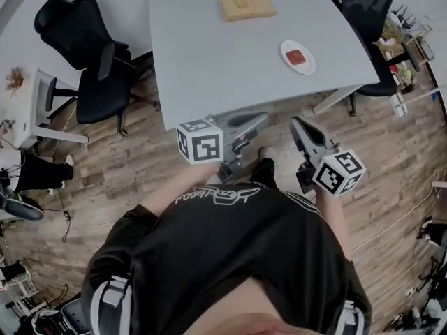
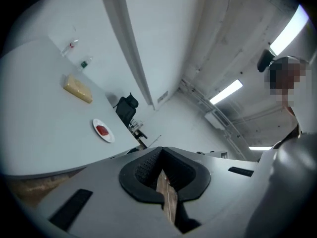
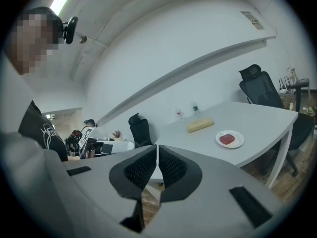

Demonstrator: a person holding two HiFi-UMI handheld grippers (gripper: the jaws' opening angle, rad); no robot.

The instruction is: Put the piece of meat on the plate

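Left tongs (image 1: pixel 260 119) and right tongs (image 1: pixel 296 124) are each pressed together on nothing, well short of the plate (image 1: pixel 286 49), on whose middle the meat (image 1: pixel 297 56) already lies; judge the placing done, and keep both clear of the plate so nothing is nudged.

Piece of meat (image 1: pixel 297 56) on plate (image 1: pixel 288 49), near tabletop (image 1: pixel 223 61) right edge; block (image 1: pixel 248 6) at far middle, well apart from plate; chairs (image 1: pixel 101 82) left of tabletop; left hand-held gripper (image 1: pixel 264 117) and right hand-held gripper (image 1: pixel 296 123) side by side before near edge, over floor (image 1: pixel 140 159)
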